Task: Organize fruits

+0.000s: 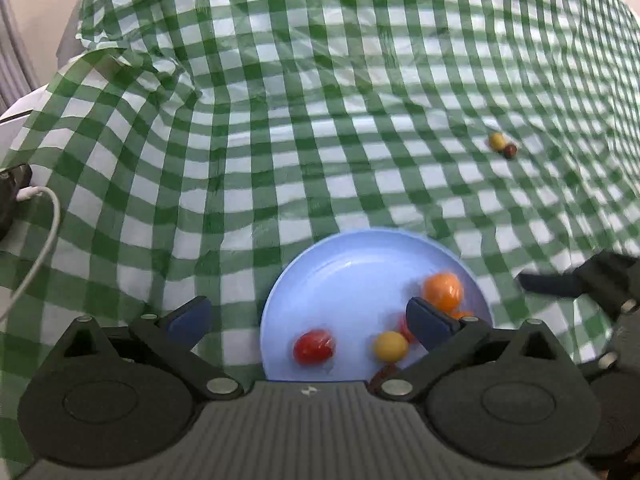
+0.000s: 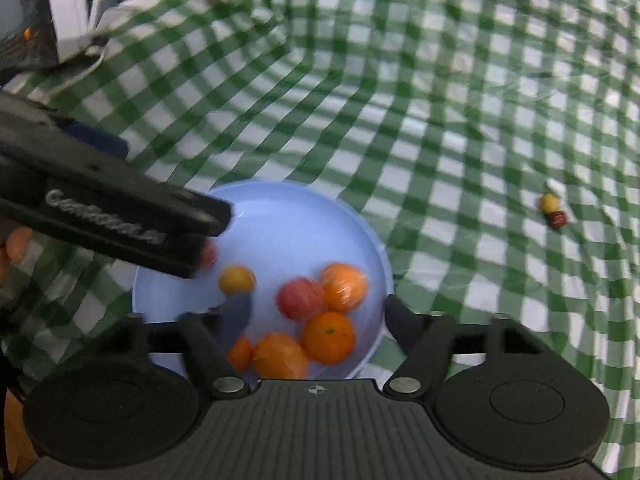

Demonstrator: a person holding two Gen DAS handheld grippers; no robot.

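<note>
Fruit lay gathered in a light blue plate (image 2: 304, 216) on the worktop, which was covered by a green-and-white checked cloth (image 1: 320, 120). From the right wrist view the plate held several oranges (image 2: 329, 337), a reddish apple-like fruit (image 2: 300, 298) and a small yellow fruit (image 2: 237, 279), with another red one partly hidden behind the other tool. Well apart from the plate, out on the cloth, a second small yellow fruit (image 2: 549, 202) sat touching a small dark red piece (image 2: 557, 219).

The left hand-held gripper (image 1: 308, 320) hovered over the plate's near left edge with its blue-padded fingers spread wide and nothing between them; a red fruit (image 1: 314, 346) lay below the gap. The right hand-held gripper (image 2: 312, 312) also stood wide open and empty above the plate, its fingers (image 2: 400, 320) straddling the oranges. A white cable (image 1: 44, 236) trailed along the cloth's left edge.
</note>
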